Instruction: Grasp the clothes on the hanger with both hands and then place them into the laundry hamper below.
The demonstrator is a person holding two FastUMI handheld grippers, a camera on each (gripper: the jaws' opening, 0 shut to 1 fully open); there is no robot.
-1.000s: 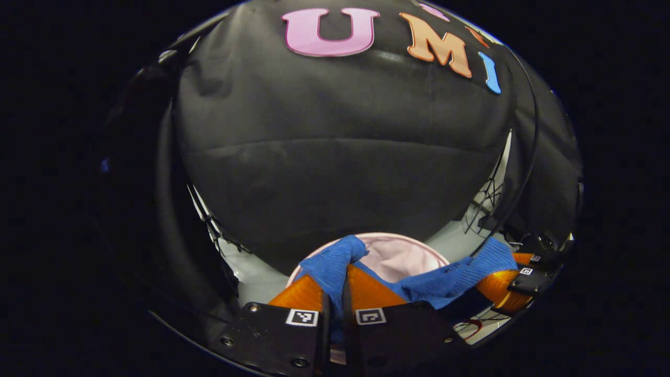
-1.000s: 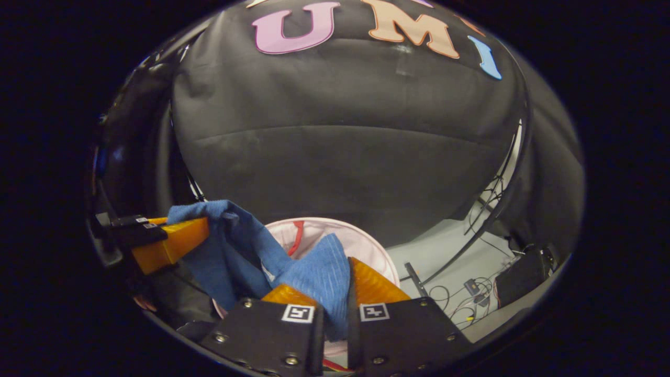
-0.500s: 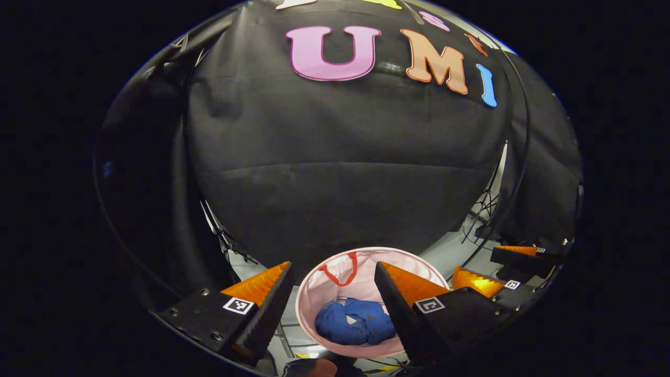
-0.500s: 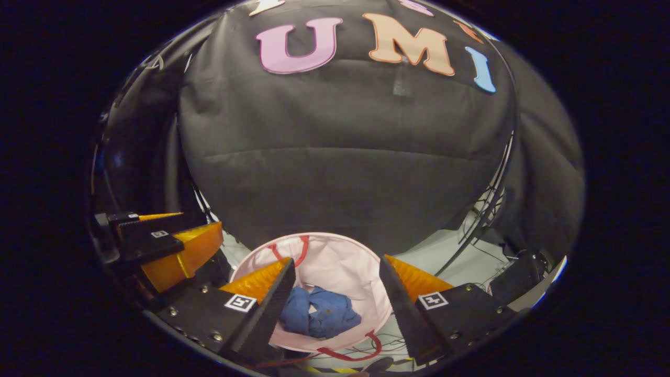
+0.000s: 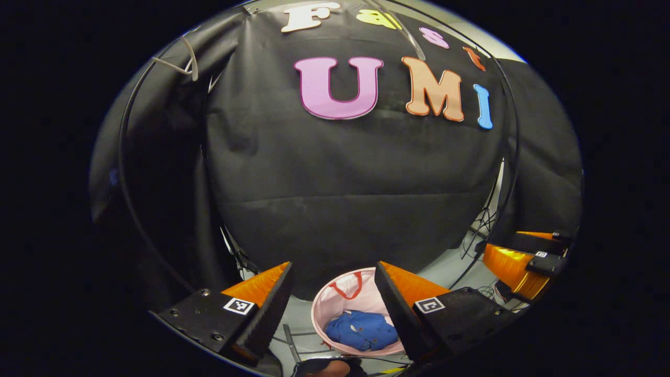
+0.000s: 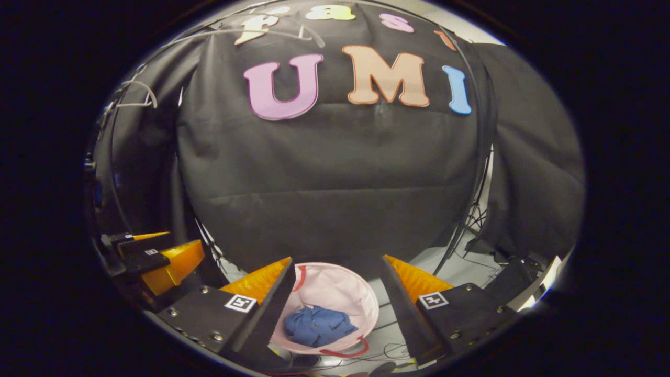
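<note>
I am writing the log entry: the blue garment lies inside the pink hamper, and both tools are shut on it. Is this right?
Not quite. The blue garment does lie inside the pink hamper, but both tools are open and hold nothing. The right gripper view shows the right tool open above it, and the left gripper view shows the left tool open too.

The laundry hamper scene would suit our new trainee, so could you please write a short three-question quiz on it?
1. True or false: the blue garment lies inside the pink hamper.
2. In the left gripper view, the left gripper is: A) open, with nothing between its fingers; B) shut on the garment; C) shut on the hamper's rim.
3. Fill in: the hamper's handles are coloured ____.

Key:
1. True. The garment sits bunched at the hamper's bottom.
2. A. The right gripper is also open.
3. Red.
</note>
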